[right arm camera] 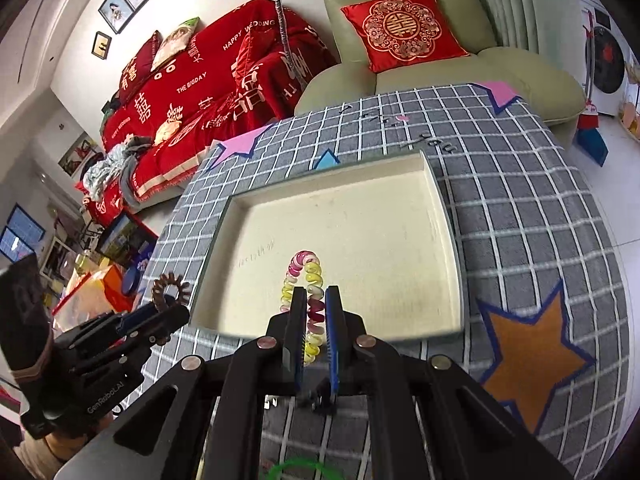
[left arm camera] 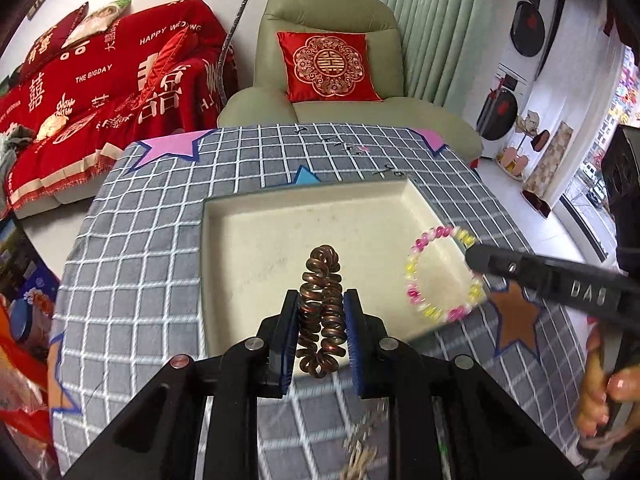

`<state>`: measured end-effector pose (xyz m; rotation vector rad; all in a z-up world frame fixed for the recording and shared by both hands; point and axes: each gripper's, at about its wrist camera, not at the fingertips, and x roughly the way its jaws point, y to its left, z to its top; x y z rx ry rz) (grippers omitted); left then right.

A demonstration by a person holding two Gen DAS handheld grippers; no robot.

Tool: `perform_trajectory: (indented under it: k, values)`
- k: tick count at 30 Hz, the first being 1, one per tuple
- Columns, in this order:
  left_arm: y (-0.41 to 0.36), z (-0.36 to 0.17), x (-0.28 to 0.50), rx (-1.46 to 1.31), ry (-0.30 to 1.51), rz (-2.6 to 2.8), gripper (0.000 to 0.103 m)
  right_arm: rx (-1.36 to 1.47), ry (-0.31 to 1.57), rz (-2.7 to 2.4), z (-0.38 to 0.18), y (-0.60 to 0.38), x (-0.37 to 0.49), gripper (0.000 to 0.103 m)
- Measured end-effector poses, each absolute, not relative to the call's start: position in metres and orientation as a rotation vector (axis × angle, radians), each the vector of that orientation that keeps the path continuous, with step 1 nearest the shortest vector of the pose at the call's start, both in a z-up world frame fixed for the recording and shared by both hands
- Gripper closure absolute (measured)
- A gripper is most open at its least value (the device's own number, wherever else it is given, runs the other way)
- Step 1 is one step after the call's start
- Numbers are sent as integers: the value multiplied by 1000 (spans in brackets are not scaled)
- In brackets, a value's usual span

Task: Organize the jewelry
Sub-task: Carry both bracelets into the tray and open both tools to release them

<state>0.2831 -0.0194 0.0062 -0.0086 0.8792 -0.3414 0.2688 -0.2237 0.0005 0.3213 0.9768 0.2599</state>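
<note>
My left gripper is shut on a brown spiral hair tie, squeezed flat between the blue pads and held in the air over the near part of the cream tray. In the right wrist view the same left gripper shows at lower left with the brown spiral hair tie. My right gripper is shut on a pink, yellow and white spiral hair tie above the cream tray. From the left wrist view that right gripper holds the coloured hair tie as an open ring at the tray's right edge.
The tray lies on a grey checked tablecloth with star patches. A blurred metallic piece lies on the cloth near me; a green ring shows at the bottom. A green armchair and a red-covered sofa stand beyond the table.
</note>
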Motion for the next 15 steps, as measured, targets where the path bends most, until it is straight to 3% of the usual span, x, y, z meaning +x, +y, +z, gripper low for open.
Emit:
perform_trajectory:
  k: [15]
  values:
    - [-44, -65, 351, 45, 964, -241, 70, 345, 1059, 180, -65, -237, 339, 93]
